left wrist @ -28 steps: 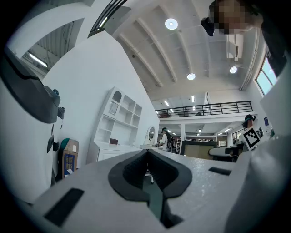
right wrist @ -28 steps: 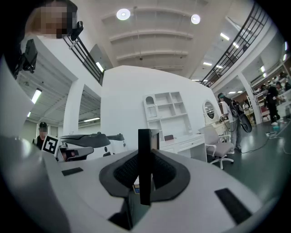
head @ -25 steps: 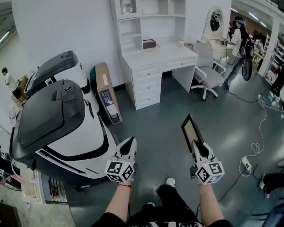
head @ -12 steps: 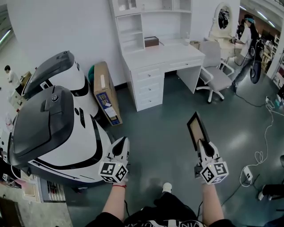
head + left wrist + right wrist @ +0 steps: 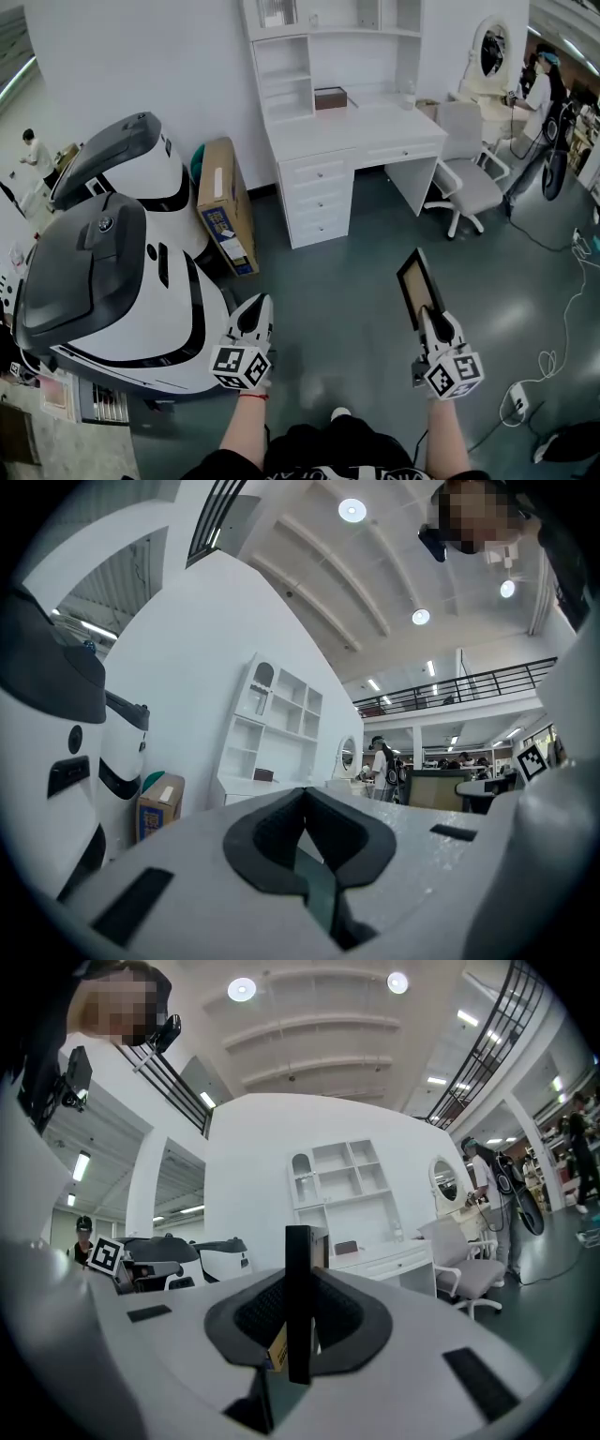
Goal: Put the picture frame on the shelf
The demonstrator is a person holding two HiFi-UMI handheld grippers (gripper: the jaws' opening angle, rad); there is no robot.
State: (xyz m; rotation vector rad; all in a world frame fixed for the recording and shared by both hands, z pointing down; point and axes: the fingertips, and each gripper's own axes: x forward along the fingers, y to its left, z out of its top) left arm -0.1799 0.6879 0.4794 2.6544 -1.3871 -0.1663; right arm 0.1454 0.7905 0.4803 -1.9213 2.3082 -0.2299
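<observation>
Head view | right gripper (image 5: pixel 430 315) clamped on picture frame (image 5: pixel 415 281), lower edge hidden | left gripper (image 5: pixel 255 311) closed, empty

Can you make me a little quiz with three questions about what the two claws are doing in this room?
1. True or false: the right claw is shut on the picture frame.
2. What is the left claw holding? A) a book B) nothing C) a cup
3. Fill in the gap: the chair stands next to the white ____.

Key: 1 true; 2 B; 3 desk.
</observation>
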